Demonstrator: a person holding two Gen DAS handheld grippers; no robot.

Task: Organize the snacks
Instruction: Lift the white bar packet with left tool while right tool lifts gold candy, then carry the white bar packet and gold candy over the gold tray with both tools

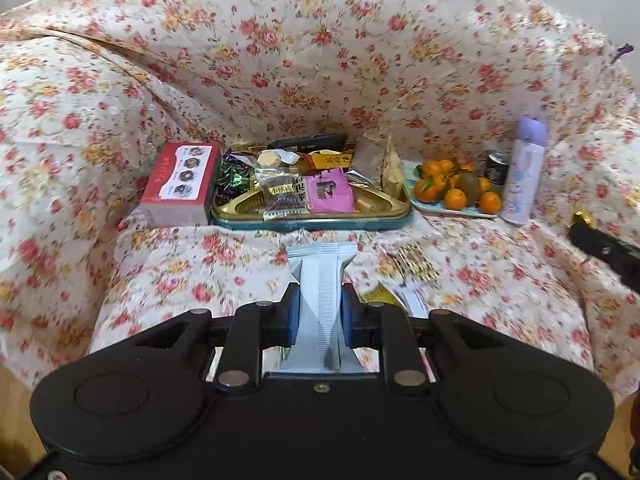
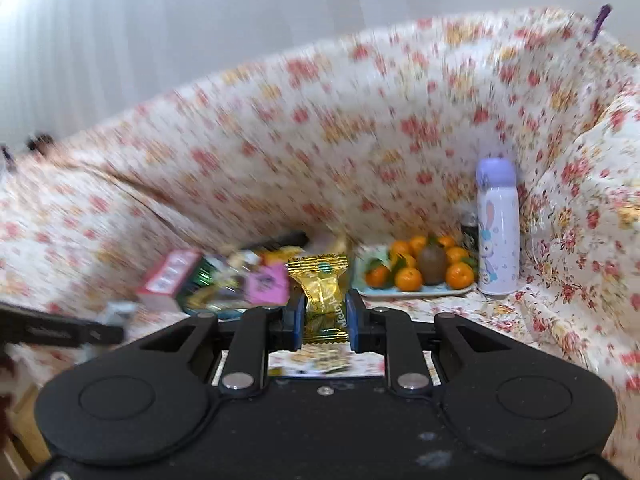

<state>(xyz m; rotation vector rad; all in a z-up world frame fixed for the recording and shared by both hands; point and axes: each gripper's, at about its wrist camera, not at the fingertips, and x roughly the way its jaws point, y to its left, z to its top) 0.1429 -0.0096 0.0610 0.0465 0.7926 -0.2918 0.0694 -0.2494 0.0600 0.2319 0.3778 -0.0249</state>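
Observation:
My left gripper point(image 1: 320, 312) is shut on a white snack packet point(image 1: 322, 280) and holds it above the floral cloth, short of the gold snack tin point(image 1: 394, 206). The tin holds several wrapped snacks, among them a pink packet point(image 1: 330, 192). My right gripper point(image 2: 322, 316) is shut on a gold-wrapped candy point(image 2: 322, 280) and holds it in the air in front of the tin point(image 2: 224, 314). A gold wrapper point(image 1: 416, 266) and another packet point(image 1: 414, 300) lie on the cloth right of my left gripper. The right wrist view is blurred.
A red box point(image 1: 180, 184) stands left of the tin. A plate of tangerines and a kiwi point(image 1: 456, 192), a dark can point(image 1: 496, 166) and a purple bottle point(image 1: 522, 172) stand to the right. Floral cloth point(image 1: 280, 60) rises behind and at both sides.

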